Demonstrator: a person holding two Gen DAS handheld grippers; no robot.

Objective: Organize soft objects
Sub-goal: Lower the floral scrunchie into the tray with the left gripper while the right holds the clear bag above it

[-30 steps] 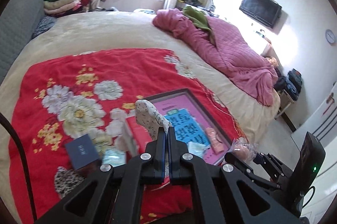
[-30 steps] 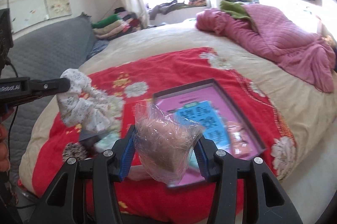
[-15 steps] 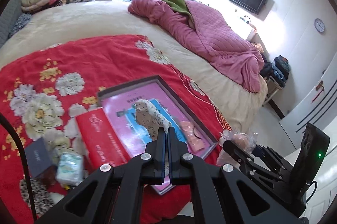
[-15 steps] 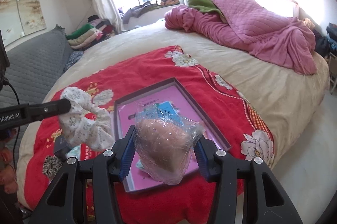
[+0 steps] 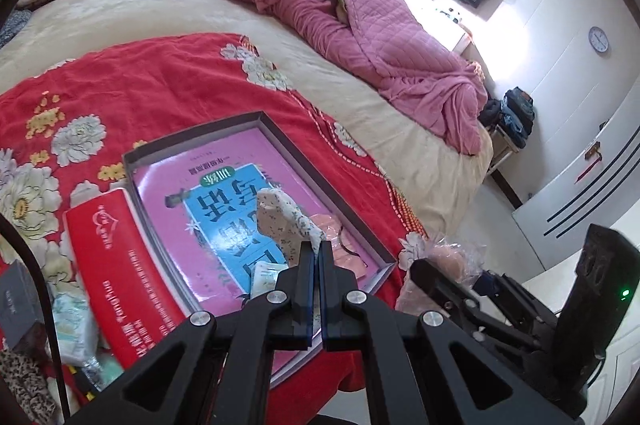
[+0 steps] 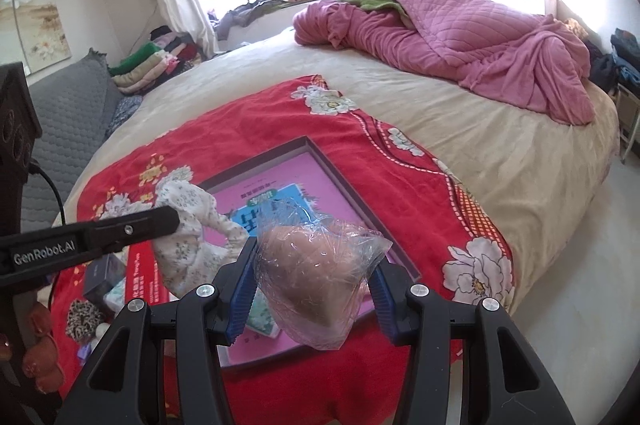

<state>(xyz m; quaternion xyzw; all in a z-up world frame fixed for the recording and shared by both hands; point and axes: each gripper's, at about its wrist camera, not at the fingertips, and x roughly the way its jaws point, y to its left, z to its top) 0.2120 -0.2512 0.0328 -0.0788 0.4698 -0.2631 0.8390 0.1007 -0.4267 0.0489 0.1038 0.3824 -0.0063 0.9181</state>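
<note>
Lettering "GenRobot.AI" marks my left gripper, pinched tight on a white floral cloth scrunchie. My right gripper clamps a plastic-wrapped beige soft pad, both angled down over the grey shallow box.

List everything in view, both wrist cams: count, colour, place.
floral cloth: 1, white, pinched in left gripper above tray
wrapped soft item: 1, peach in clear plastic, between right gripper's pads
tray: 1, grey rim, pink-and-blue printed sheet inside, on red blanket
red blanket: 1, floral, on bed
red box: 1, beside tray
quilt: 1, pink, far side of bed
left gripper: 1, black
right gripper: 1, black, blue pads
</note>
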